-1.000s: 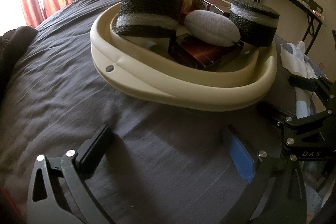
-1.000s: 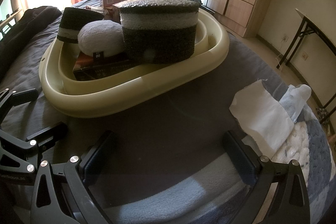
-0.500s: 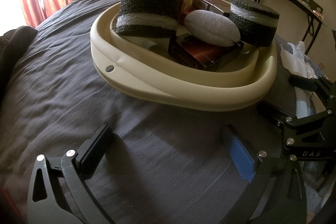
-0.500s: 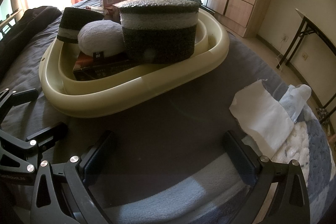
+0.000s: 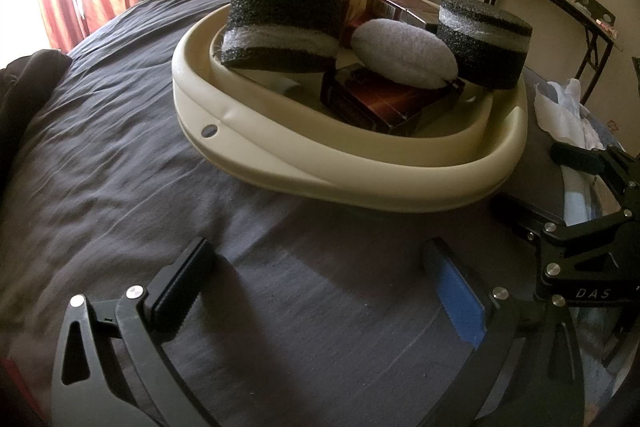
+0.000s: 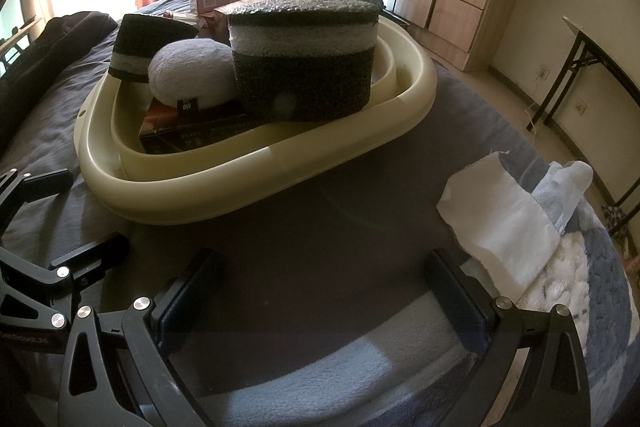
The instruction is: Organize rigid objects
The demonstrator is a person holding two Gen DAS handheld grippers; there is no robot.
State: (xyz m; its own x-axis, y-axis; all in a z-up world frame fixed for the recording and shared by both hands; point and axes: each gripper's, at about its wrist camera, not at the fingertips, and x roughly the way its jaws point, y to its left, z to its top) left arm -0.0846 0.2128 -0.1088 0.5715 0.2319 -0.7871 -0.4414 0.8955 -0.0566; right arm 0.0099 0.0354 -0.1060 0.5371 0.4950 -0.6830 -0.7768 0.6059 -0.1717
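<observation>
basin (image 5: 280,147) unmoved, claws as before

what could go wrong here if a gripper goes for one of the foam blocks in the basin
1. The round black-and-white foam block sits high, leaning on the dark red cardboard box; pulling it may shift the pile or tip the cream plastic basin on the soft dark grey bedsheet.
2. The white oval pad rests against that block and could roll off the box.
3. Both open grippers, left gripper and right gripper, sit close together, so they could collide.
</observation>
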